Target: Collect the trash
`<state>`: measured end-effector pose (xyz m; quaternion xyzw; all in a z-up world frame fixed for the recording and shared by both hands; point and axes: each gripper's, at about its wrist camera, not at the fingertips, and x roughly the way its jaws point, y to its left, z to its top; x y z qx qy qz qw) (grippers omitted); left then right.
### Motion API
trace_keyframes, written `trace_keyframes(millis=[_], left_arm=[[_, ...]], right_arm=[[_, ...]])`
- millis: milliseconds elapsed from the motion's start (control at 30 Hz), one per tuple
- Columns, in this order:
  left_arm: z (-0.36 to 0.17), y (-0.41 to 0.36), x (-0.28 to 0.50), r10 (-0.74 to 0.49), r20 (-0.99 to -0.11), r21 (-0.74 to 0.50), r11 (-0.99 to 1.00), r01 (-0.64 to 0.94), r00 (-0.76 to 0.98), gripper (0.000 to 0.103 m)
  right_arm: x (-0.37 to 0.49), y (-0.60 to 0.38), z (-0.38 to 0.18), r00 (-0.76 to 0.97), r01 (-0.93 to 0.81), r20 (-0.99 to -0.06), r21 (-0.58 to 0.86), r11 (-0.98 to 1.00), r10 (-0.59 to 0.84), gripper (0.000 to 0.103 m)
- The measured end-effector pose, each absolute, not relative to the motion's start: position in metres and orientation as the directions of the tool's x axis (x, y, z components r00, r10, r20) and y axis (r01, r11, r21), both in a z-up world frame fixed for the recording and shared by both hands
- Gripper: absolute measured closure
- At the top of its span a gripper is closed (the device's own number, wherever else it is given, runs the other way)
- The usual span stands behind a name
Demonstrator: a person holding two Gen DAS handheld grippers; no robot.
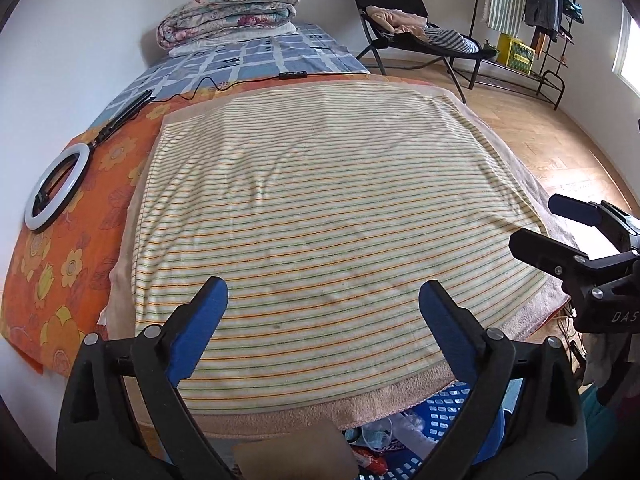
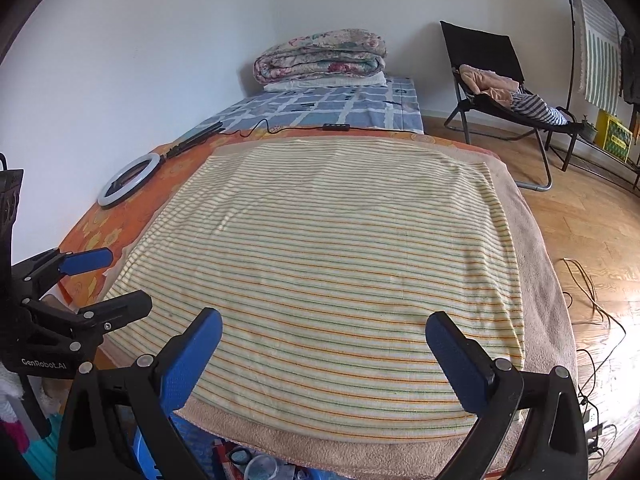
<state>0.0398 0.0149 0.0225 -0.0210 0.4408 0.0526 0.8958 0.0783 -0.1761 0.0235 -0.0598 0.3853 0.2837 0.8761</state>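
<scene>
A blue plastic basket (image 1: 442, 410) stands on the floor below the bed's near edge. It holds trash (image 1: 374, 446): wrappers and clear cups. The same basket (image 2: 142, 450) and trash (image 2: 256, 465) show at the bottom of the right wrist view. My left gripper (image 1: 323, 292) hovers open over a striped towel (image 1: 320, 200) spread on the bed, with nothing between its blue pads. My right gripper (image 2: 324, 320) is open and empty over the same towel (image 2: 320, 248). Each gripper appears in the other's view, the right gripper (image 1: 540, 222) at the right and the left gripper (image 2: 124, 278) at the left.
A ring light (image 1: 56, 186) with its stand and cable lies on the orange sheet by the wall. A folded quilt (image 1: 228, 12) sits at the bed's far end. A black chair (image 2: 504, 100) with clothes, a clothes rack (image 1: 540, 20) and floor cables (image 2: 592, 320) are to the right.
</scene>
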Motion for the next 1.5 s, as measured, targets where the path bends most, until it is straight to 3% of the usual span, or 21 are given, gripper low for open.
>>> trace_keyframes(millis=[1500], left_arm=[[0.02,0.025,0.037,0.073,-0.796,-0.02,0.989,-0.146,0.601,0.002]], right_arm=[[0.08,-0.173,0.013,0.539,-0.531,-0.726,0.1,0.842,0.426,0.0]])
